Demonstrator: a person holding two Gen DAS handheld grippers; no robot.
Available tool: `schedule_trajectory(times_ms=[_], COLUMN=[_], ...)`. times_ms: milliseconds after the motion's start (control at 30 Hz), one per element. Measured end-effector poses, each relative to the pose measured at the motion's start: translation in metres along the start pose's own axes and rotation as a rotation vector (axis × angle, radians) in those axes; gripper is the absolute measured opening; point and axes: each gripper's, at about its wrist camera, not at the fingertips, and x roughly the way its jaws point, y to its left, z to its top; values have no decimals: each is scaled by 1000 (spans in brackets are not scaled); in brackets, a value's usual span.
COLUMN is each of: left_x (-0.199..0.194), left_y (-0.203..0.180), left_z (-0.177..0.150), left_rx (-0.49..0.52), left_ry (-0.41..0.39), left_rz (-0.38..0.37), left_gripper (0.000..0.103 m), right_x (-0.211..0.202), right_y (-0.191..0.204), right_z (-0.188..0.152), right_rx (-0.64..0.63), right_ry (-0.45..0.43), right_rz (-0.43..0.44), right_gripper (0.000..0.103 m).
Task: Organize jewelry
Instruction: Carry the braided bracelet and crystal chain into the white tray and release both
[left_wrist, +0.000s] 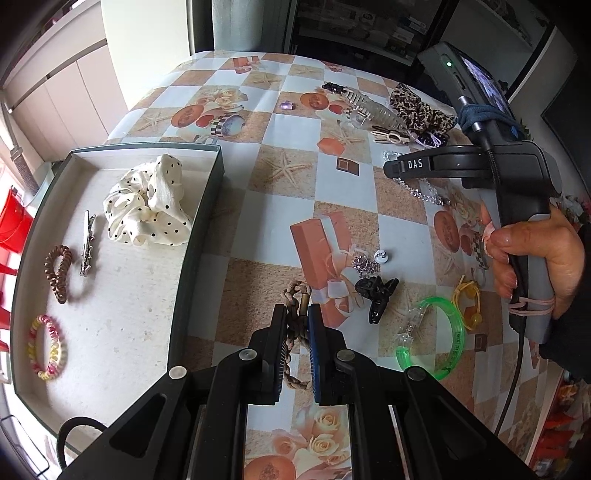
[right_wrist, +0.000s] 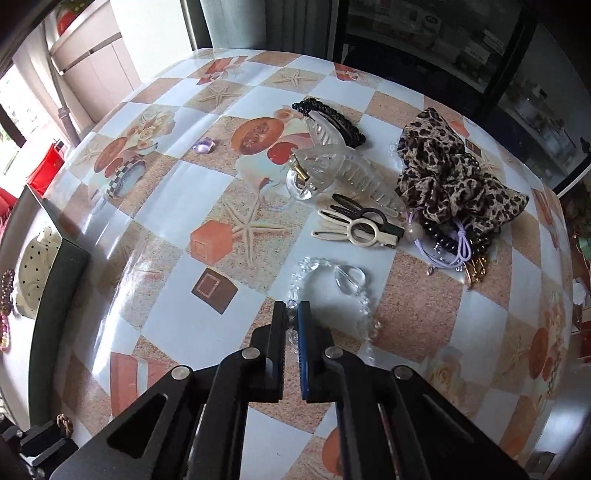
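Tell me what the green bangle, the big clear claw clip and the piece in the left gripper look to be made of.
Green bangle: likely translucent plastic, glossy; light glows through it.
Clear claw clip: seemingly frosted clear plastic with a brass-coloured metal spring at its hinge.
Braided bracelet, clamped in the left gripper: looks like matte brown cord, twisted strands visible, with a dull metal-looking clasp.

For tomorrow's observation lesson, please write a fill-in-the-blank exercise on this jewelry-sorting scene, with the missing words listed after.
1. The left gripper is shut on a braided ____ bracelet.
2. The right gripper is shut on a string of ____ beads.
3. The white scrunchie in the tray has black ____.
4. The leopard scrunchie lies on the ____, outside the tray.

Missing words: brown; clear; dots; table
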Motion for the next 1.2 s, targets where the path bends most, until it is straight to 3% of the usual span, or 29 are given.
schedule_trajectory(times_ms=[267,633,967,1200], left_x=[-16,-46,-72,-85], left_y=[0,7,43,84], left_z=[2,9,4,-7], left_rx=[18,31,-15,-74], left_ry=[-21,-62,-94,-101], left_rz=[-19,-30,-4,32], left_gripper=[14,14,14,14], right_x=[-36,-84,-121,-138], right_y=[-30,-30,3,49], right_z=[-20,-37,-41,-31], right_rx=[197,264,237,178], right_ry=[-32,-75,-105,-118], right_rz=[158,238,294,355], right_gripper=[6,6,6,5])
